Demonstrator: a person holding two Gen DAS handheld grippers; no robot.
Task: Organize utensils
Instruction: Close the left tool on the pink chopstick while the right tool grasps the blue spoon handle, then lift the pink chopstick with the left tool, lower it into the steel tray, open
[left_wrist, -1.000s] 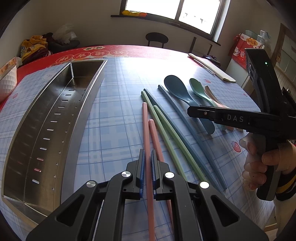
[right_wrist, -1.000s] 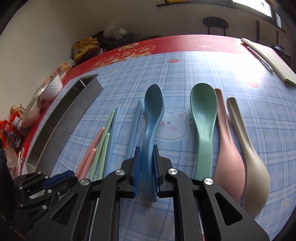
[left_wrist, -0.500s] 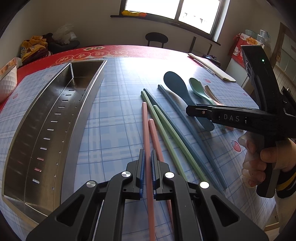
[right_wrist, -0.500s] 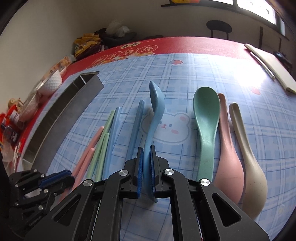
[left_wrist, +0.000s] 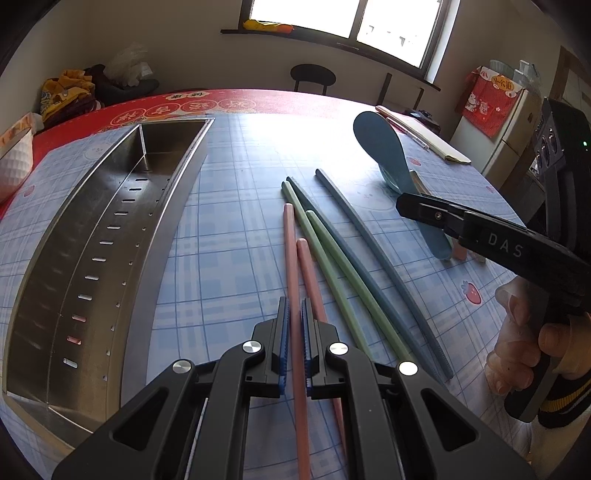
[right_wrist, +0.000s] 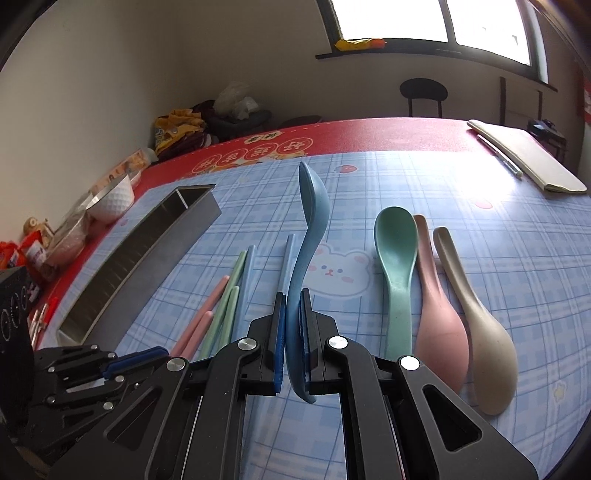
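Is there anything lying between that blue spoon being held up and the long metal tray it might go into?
Only low things. The blue spoon, clamped in the right gripper, is raised off the table. Between it and the metal tray lie the chopsticks, flat on the cloth, and the left gripper, shut on a pink one.

Left black two-finger gripper (left_wrist: 294, 345) angled down, jaws clamped tight. Right black two-finger gripper (right_wrist: 294, 341) likewise pinched shut, tilted downward. Bare hand (left_wrist: 524, 343) wraps its grip.

Left gripper (left_wrist: 293, 347) clamps pink chopstick (left_wrist: 291, 258) – blue spoon (left_wrist: 391, 158) (raised)
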